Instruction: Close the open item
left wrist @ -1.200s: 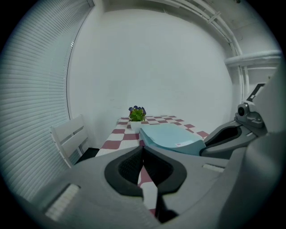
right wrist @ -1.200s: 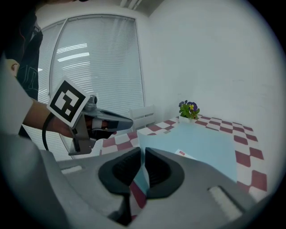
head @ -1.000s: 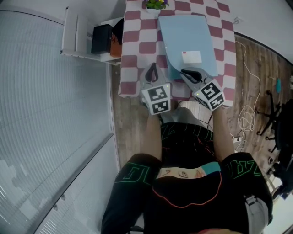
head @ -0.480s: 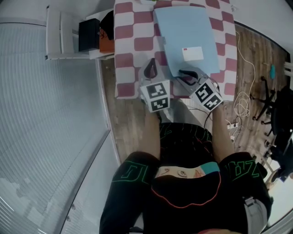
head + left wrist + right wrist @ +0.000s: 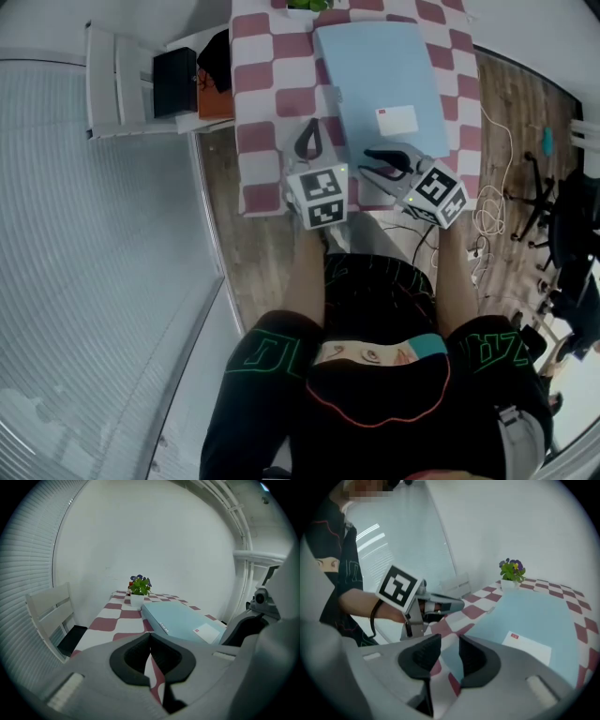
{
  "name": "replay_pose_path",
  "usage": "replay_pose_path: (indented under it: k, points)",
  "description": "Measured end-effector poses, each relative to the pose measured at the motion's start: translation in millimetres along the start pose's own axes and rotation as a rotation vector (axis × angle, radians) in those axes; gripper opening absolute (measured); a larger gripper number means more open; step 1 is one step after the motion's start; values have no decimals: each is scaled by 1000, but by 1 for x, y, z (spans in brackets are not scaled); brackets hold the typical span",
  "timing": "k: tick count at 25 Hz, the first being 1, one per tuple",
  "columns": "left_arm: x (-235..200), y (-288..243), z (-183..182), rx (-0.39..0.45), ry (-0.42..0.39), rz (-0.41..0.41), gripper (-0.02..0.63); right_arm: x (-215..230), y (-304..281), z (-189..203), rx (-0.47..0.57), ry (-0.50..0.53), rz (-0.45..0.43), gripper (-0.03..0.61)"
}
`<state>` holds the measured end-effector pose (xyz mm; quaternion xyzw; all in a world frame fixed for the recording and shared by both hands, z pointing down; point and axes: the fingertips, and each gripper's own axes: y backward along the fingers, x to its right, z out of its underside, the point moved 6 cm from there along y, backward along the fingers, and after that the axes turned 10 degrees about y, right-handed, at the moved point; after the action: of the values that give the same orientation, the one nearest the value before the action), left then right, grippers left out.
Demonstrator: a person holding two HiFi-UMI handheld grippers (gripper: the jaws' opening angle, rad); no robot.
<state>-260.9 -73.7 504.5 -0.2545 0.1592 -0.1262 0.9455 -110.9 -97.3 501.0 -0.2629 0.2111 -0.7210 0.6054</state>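
1. On the checked tablecloth lies the pale blue case, flat, long side running away from me, white label on its near half. I see no raised lid from any view, so I can't tell what is open on it.
2. Right gripper hovers at the case's near edge, close by its near left corner, I'd say because that edge is the handiest place to press a flap down. Its jaws stand a little apart with nothing between them; in the right gripper view only cloth and the blue edge show through the gap.
3. Left gripper sits just beside the case's left side, over bare cloth, not touching it. Tips are together and empty, so it looks to be waiting in reserve, perhaps to steady the case.
4. Further out: a potted plant stands at the table's far end, beyond the case, well clear of both jaws.
5. A white chair stands off to the left.
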Motion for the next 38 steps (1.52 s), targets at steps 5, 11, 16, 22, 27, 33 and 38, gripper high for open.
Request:
replay_pose_path:
  k: [5, 11, 16, 22, 27, 33, 38]
  points:
    - [-10, -2, -9, 6, 1, 15, 8, 33, -6, -24, 45, -73, 190, 61]
    - [-27, -6, -16, 1, 10, 29, 8, 68, -21, -45, -5, -92, 357, 3]
    - [-38, -13, -23, -1, 16, 48, 8, 92, -38, -55, -78, -97, 436, 3]
    - [-49, -24, -25, -17, 31, 74, 8, 107, -61, -52, -220, -104, 468, 3]
    - [-53, -29, -19, -45, 40, 98, 8, 104, -69, -50, -309, -43, 472, 5]
    - [-49, -34, -17, -40, 41, 133, 8, 103, -73, -52, -326, -24, 526, 3]
    - [-39, -30, -19, -27, 46, 149, 8, 102, -64, -53, -242, -131, 539, 3]
